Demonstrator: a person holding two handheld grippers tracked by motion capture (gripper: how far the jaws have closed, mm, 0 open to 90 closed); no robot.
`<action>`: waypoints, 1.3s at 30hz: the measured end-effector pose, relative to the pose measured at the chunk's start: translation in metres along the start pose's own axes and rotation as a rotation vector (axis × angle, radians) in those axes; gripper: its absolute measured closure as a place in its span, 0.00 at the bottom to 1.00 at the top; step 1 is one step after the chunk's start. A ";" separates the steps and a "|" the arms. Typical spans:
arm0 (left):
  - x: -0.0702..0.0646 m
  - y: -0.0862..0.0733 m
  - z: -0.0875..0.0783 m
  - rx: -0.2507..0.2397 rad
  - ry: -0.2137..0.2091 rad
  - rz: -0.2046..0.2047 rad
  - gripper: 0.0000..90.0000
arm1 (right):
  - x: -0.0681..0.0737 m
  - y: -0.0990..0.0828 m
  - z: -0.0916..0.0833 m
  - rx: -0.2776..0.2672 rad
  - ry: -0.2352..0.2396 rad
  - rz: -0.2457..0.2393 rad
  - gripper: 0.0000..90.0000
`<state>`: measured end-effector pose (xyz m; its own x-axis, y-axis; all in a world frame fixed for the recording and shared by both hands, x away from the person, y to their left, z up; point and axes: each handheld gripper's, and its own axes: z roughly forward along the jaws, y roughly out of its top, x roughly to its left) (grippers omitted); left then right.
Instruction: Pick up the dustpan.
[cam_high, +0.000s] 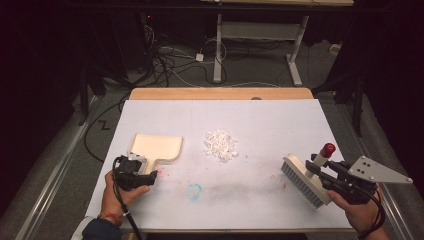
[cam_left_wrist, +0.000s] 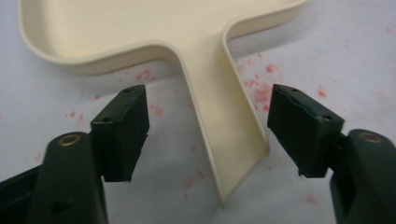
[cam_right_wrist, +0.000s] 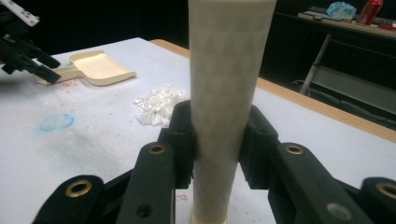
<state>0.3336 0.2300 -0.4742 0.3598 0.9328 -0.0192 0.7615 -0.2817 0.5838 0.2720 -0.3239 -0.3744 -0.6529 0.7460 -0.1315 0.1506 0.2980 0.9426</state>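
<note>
a brush (cam_high: 305, 179) is clamped upright in the right gripper (cam_high: 334, 176) for sweeping scraps (cam_high: 220, 144), while the left gripper (cam_left_wrist: 208, 126), jaws apart, straddles the dustpan (cam_left_wrist: 154, 37) handle to grasp it.

In my right gripper view the brush handle (cam_right_wrist: 227, 93) runs off the top edge, so its red tip and the bristles are cut away. My left gripper view crops the dustpan (cam_left_wrist: 140, 32) at the top, hiding its front lip.
</note>
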 end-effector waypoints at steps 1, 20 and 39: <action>0.000 0.004 0.004 0.009 0.009 0.003 0.34 | 0.000 0.000 0.000 0.001 0.001 0.000 0.78; 0.001 0.020 0.017 0.020 0.008 -0.015 0.70 | 0.002 -0.001 0.004 0.020 0.015 0.000 0.78; -0.009 0.019 0.002 -0.006 0.020 0.130 0.71 | 0.000 -0.003 0.006 0.027 0.009 0.001 0.78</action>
<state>0.3459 0.2158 -0.4647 0.4445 0.8928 0.0729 0.7060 -0.3993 0.5849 0.2765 -0.3211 -0.3790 -0.6590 0.7412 -0.1279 0.1709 0.3131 0.9342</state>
